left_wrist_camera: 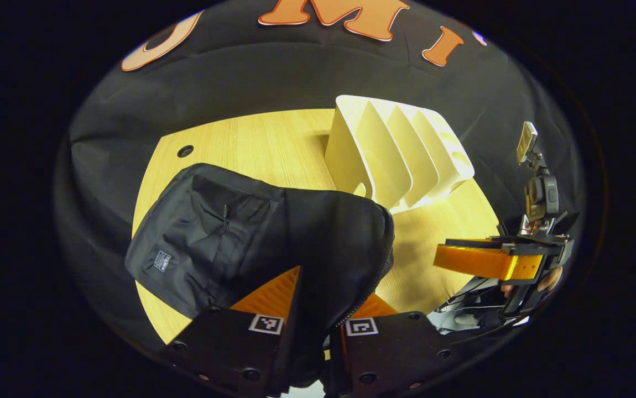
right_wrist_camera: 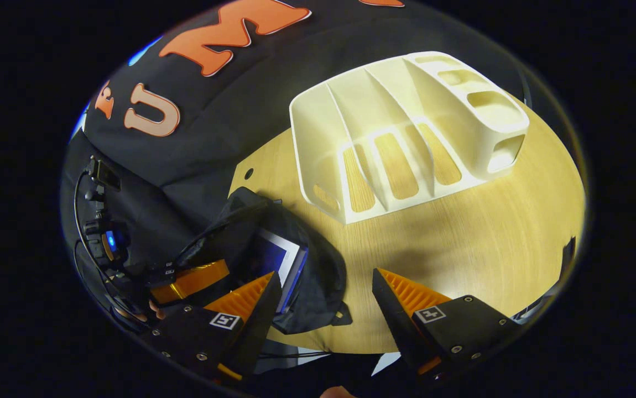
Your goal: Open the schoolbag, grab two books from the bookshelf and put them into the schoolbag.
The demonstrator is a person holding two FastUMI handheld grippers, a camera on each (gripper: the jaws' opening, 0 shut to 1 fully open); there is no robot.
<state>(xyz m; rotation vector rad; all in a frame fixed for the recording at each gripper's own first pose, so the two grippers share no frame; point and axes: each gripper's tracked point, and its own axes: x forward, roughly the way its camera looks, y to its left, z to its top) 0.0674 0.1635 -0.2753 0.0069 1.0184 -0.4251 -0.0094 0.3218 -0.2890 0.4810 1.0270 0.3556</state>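
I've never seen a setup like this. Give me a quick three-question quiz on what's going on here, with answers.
1. True or false: the shelf holds no books.
2. What does the left gripper pinch? A) the bag B) the shelf C) the table
3. Fill in: the right gripper hangs over the table with its jaws ____.

Key: 1 true; 2 A; 3 open.
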